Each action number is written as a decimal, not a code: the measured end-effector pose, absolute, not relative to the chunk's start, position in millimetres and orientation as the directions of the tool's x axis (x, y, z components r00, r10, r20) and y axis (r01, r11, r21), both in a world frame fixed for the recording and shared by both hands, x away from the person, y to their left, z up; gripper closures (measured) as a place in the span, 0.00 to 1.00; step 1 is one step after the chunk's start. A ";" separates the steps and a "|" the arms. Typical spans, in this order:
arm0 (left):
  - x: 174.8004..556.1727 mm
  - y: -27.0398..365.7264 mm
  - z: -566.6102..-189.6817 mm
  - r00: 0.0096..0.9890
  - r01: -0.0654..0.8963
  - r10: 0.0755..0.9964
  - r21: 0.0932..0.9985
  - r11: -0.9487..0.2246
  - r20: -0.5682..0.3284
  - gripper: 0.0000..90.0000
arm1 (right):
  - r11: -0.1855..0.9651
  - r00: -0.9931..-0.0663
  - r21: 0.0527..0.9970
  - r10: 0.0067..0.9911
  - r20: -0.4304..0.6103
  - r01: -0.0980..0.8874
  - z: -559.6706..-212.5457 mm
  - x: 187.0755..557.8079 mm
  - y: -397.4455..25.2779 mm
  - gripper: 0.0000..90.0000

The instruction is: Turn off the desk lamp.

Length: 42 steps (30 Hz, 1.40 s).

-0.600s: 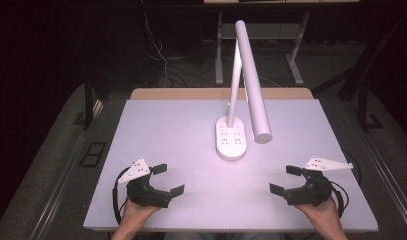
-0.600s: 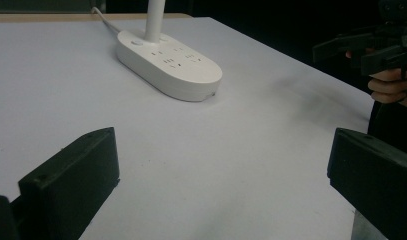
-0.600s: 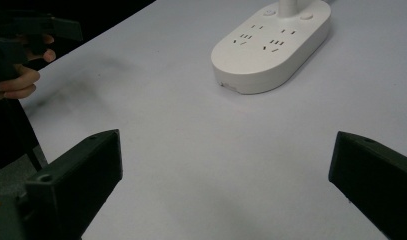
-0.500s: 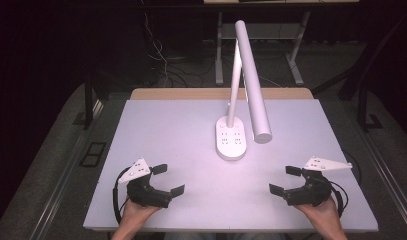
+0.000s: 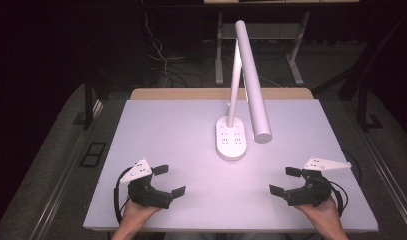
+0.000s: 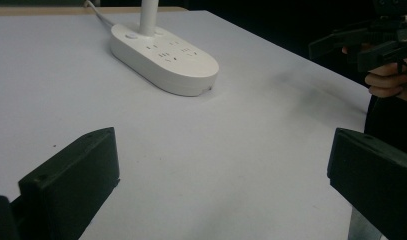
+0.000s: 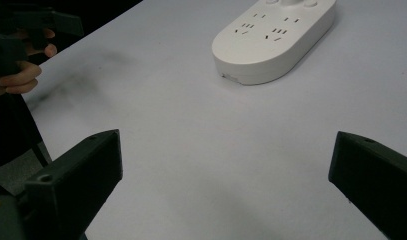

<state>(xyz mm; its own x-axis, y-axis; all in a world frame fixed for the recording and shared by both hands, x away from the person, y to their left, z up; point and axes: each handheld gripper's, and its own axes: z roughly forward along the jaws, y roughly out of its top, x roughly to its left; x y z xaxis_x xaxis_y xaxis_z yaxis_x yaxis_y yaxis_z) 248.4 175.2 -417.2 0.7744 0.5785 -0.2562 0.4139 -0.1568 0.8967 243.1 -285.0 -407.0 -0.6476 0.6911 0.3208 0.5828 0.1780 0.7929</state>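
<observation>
A white desk lamp stands mid-table on an oval base (image 5: 230, 141) with socket slots, its bar-shaped head (image 5: 253, 77) angled forward over the table. The same base (image 6: 163, 56) lies ahead in the left gripper view and the base (image 7: 275, 37) ahead in the right gripper view. My left gripper (image 5: 169, 180) rests near the front left edge, jaws wide open, nothing between them. My right gripper (image 5: 285, 180) sits near the front right edge, equally open and empty. Both grippers point inward toward the lamp base, well short of it.
The white table (image 5: 181, 130) has a wooden strip along its far edge (image 5: 191, 93). The lamp's cord (image 6: 97, 12) runs off the back. Dark floor, cables and metal desk legs (image 5: 296, 50) lie beyond the table.
</observation>
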 end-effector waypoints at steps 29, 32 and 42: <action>248.8 175.6 -418.1 0.781 0.416 0.570 0.893 -0.171 -0.255 0.00 | 0.182 -0.627 0.768 0.703 0.335 0.614 -394.7 255.3 -284.9 0.01; 248.9 175.6 -418.1 0.781 0.416 0.571 0.893 -0.171 -0.254 0.00 | 0.197 -0.635 0.765 0.699 0.329 0.614 -392.3 259.1 -282.5 0.01; 248.9 175.6 -418.4 0.780 0.418 0.570 0.892 -0.170 -0.257 0.00 | 0.218 -0.647 0.755 0.686 0.333 0.619 -389.0 269.4 -279.7 0.01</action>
